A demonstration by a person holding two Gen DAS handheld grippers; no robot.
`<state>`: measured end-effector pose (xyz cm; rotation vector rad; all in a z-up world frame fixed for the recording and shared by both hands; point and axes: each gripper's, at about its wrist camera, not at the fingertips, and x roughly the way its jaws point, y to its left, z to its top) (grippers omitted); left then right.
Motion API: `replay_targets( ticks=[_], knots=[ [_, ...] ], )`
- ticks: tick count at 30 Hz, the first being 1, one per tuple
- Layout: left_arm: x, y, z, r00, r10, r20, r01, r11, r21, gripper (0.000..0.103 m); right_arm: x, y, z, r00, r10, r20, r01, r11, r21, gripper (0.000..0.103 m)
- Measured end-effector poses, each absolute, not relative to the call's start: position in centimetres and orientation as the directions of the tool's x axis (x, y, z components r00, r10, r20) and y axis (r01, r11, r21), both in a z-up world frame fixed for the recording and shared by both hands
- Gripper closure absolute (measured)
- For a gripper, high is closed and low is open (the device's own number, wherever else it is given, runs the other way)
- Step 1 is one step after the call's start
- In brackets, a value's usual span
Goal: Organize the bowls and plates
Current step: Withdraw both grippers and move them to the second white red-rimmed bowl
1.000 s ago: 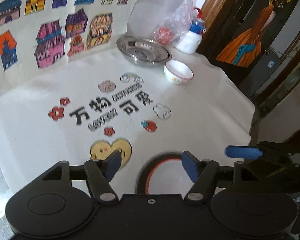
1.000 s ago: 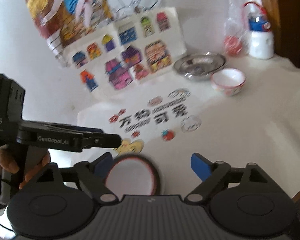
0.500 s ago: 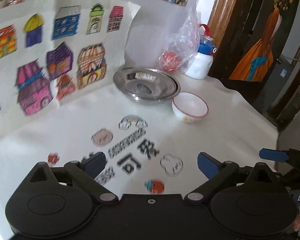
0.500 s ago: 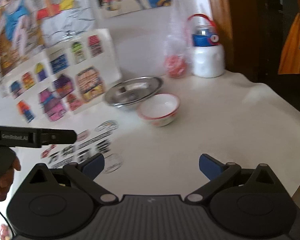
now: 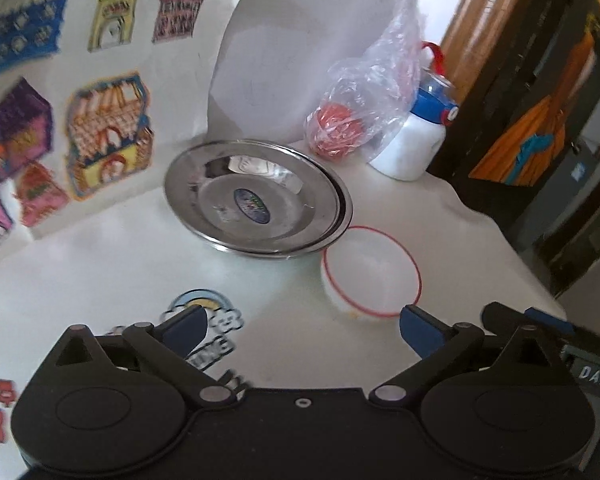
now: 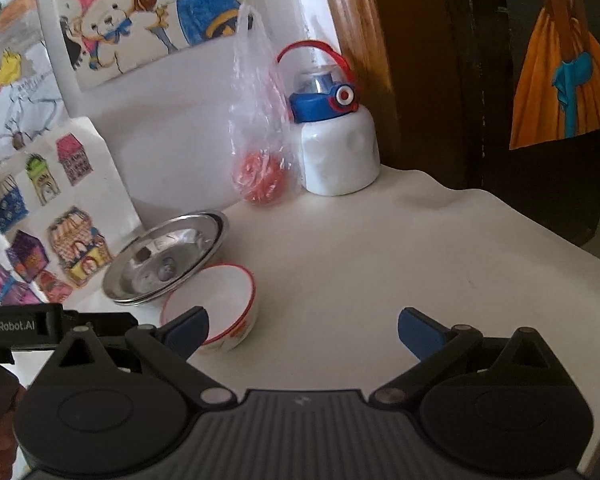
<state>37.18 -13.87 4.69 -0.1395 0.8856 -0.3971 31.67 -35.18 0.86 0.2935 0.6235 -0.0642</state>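
A stack of steel plates sits at the back of the white table, also in the right wrist view. A white bowl with a red rim stands just in front of it on the right, also in the right wrist view. My left gripper is open and empty, with the bowl just beyond its right finger. My right gripper is open and empty, with the bowl by its left finger.
A plastic bag with a red thing in it and a white bottle with a blue lid stand behind the plates. Coloured house drawings lean on the wall at left. The table edge drops off at right.
Both grippers have moved forward from a red-rimmed plate near the front, toward the steel plates and the bowl, which now look much larger and closer. Both stay open.
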Motion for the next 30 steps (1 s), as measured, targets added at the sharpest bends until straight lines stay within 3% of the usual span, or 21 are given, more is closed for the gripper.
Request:
replay_targets(
  ticks=[13, 17, 26, 30],
  knots=[
    [40.6, -15.4, 2.0, 0.521, -0.403, -0.753, 0.159, 0.912, -0.378, 0.004, 35.5, -34.2, -1.1, 0.8, 0.066, -0.596, 0.069, 0.977, 0.2, 0.0],
    [40.9, -15.7, 1.9, 0.522, -0.399, -0.754, 0.164, 0.914, -0.37, 0.008, 36.0, -33.6, -1.4, 0.801, 0.05, -0.597, 0.056, 0.986, 0.158, 0.006],
    [41.3, -15.5, 1.4, 0.52, -0.393, -0.758, 0.143, 0.915, -0.377, 0.028, 37.0, -32.6, -1.8, 0.793, 0.045, -0.608, 0.034, 0.992, 0.119, 0.019],
    [41.4, -15.8, 1.4, 0.515, -0.402, -0.757, 0.166, 0.913, -0.372, 0.045, 37.4, -32.2, -2.0, 0.791, 0.047, -0.609, 0.026, 0.993, 0.111, 0.028]
  ],
)
